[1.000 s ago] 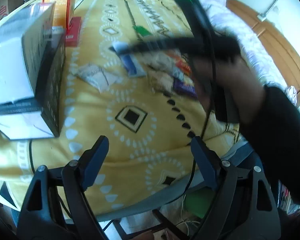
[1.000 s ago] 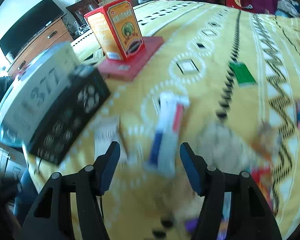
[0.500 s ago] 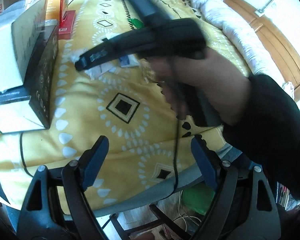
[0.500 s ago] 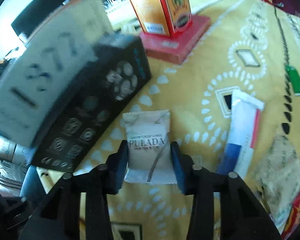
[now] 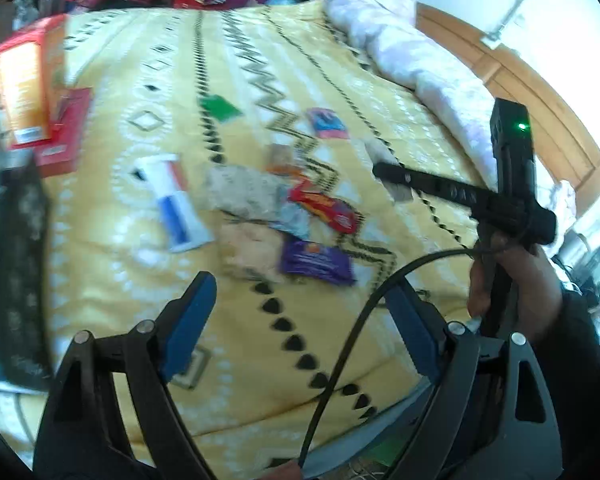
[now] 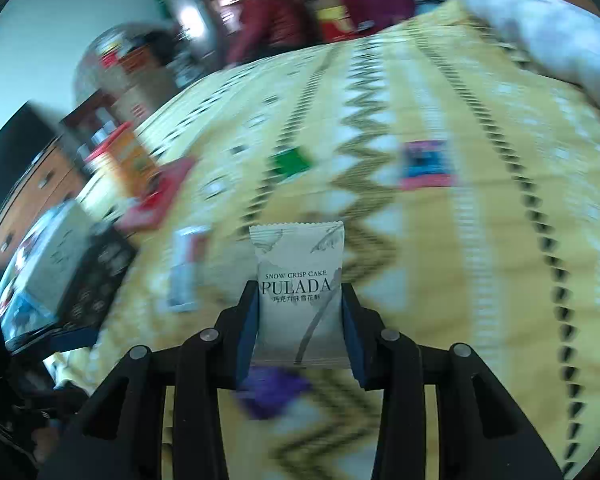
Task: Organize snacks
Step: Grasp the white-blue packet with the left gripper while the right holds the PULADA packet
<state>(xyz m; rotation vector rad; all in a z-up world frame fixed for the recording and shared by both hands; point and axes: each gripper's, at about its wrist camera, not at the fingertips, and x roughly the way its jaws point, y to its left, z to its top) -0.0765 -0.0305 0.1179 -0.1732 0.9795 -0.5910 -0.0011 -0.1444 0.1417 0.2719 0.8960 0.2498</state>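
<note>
Although the background is smeared by motion, the PULADA snow crisp cake packet [image 6: 298,296] is seen sharply in the right wrist view, pinched by its two side edges between the blue fingers [image 6: 247,330] of the right gripper [image 6: 299,332] and held clear above the yellow patterned bed cover [image 6: 500,240]. It is judged to be light, a small pillow pack of thin slick film with an air cushion and a brittle cake inside, so a gentle squeeze is called for; too hard a pinch is likely to crush the contents, and too loose a one may let the film slide out. The lower half of its sides, where it is already taken, looks the sound place, the crimped top edge being left free. In the left wrist view the left gripper [image 5: 300,320] is shown with its fingers spread wide and nothing between them, low over the near edge of the bed. Only that view lays out the remaining snacks: a purple packet [image 5: 316,262], a red wrapper [image 5: 326,206], a blue and white bar [image 5: 176,204], a green packet [image 5: 219,108] and pale bags heaped at mid bed, besides the orange carton [image 5: 28,88] at the left. The right hand [image 5: 512,292] on its handle is also seen there, yet the held packet itself is not made out. Only the right wrist view gives the print on the packet and the grip on it.
</note>
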